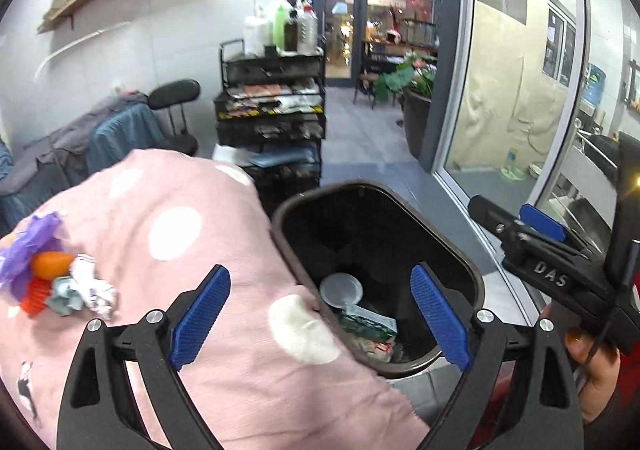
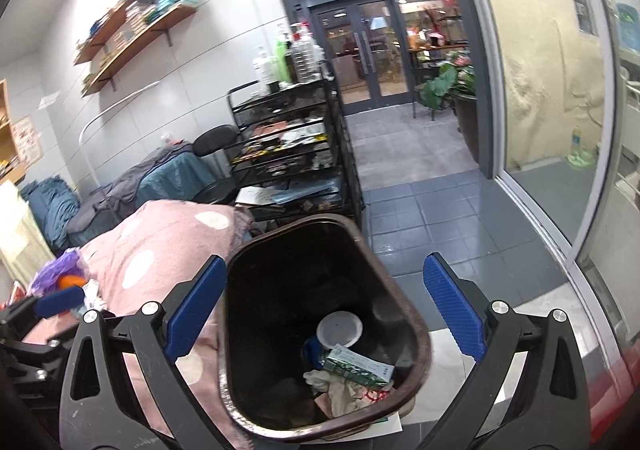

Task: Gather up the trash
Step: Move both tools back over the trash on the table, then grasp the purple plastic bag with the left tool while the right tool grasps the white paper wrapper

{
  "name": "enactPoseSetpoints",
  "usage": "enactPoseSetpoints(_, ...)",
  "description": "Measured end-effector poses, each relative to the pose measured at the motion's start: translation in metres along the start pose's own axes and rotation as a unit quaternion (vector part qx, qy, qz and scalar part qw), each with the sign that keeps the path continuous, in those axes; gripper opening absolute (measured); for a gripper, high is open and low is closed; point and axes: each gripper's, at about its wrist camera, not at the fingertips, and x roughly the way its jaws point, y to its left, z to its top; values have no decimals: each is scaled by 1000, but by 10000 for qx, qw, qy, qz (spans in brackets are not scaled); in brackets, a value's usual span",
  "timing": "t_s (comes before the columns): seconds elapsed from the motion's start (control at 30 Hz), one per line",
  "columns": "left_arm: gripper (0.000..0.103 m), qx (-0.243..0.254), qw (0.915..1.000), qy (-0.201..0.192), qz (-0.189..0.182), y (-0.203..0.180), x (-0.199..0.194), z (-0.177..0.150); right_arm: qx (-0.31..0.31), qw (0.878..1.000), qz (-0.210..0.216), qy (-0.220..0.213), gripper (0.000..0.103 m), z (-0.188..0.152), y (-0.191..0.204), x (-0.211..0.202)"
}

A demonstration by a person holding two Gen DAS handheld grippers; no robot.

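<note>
From the left wrist, our left gripper (image 1: 320, 318) hangs spread and empty over the bin (image 1: 476, 282); we judge one drop done, with crumpled trash (image 1: 86, 288) left on the pink cloth (image 1: 224, 226).

From the right wrist, our right gripper (image 2: 324, 306) is spread above the bin; the shelf cart (image 2: 288, 138) stands far behind.

Black left gripper (image 1: 320, 316), blue ribbed fingers (image 1: 200, 318), silver screws.

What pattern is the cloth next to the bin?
Pink cloth with large white dots, clearest in the left wrist view.
</note>
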Motion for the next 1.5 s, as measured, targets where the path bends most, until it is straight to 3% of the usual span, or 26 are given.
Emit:
enactPoseSetpoints(0.1, 95, -253, 9996, -139, -49, 14, -12, -3, -166, 9996, 218, 16, 97, -1, 16, -1)
enactPoseSetpoints(0.3, 98, -554, 9975, -383, 205, 40, -35, -12, -522, 9965, 648, 70, 97, -3, 51, -2)
enactPoseSetpoints(0.63, 98, -975, 9900, -249, 985, 95, -56, -42, -905, 9838, 1485, 426, 97, -8, 113, 5)
enactPoseSetpoints(0.83, 97, -1326, 9805, -165, 1440, 137, -69, -63, -1177, 9712, 1960, 671, 97, -16, 154, 10)
enactPoseSetpoints(1.17, 97, -1811, 9657, 20, 1859, 209, -88, -101, -1643, 9471, 2532, 1095, 97, -33, 218, 20)
enactPoseSetpoints(1.37, 97, -2052, 9590, 36, 1956, 250, -91, -102, -1805, 9331, 2770, 1417, 97, -44, 250, 36)
enactPoseSetpoints(1.5, 97, -1955, 9581, 23, 2094, 269, -85, -87, -2277, 9181, 2777, 1678, 97, -55, 279, 52)
